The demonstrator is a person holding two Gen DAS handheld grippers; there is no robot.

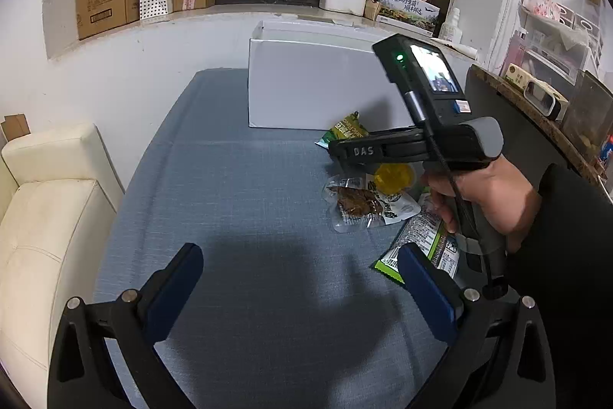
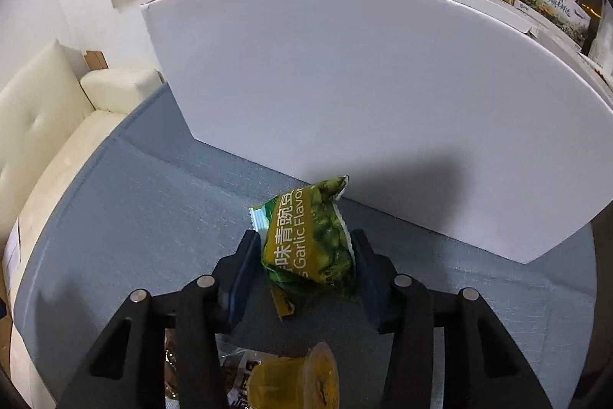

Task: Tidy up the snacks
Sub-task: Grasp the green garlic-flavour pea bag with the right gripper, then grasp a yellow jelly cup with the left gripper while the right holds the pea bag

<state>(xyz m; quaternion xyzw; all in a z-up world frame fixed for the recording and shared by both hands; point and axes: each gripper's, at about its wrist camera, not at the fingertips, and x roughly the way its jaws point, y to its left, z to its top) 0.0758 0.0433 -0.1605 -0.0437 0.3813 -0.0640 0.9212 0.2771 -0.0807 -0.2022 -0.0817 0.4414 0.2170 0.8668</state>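
Green pea packet caught between right gripper's pads

Green garlic-flavour pea packet [image 2: 310, 240] sits clamped in the right gripper [image 2: 304, 278], just in front of the white box [image 2: 383, 94] on the blue-grey tablecloth [image 1: 245, 202]. The left gripper [image 1: 302, 290] hovers spread wide, holding nothing, beside a yellow jelly cup [image 1: 394, 177] and other snack packets [image 1: 360, 204].

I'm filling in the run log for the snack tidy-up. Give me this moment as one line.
right gripper: shut on green pea packet, near white box | left gripper: open, empty | jelly cup, other snacks: on table
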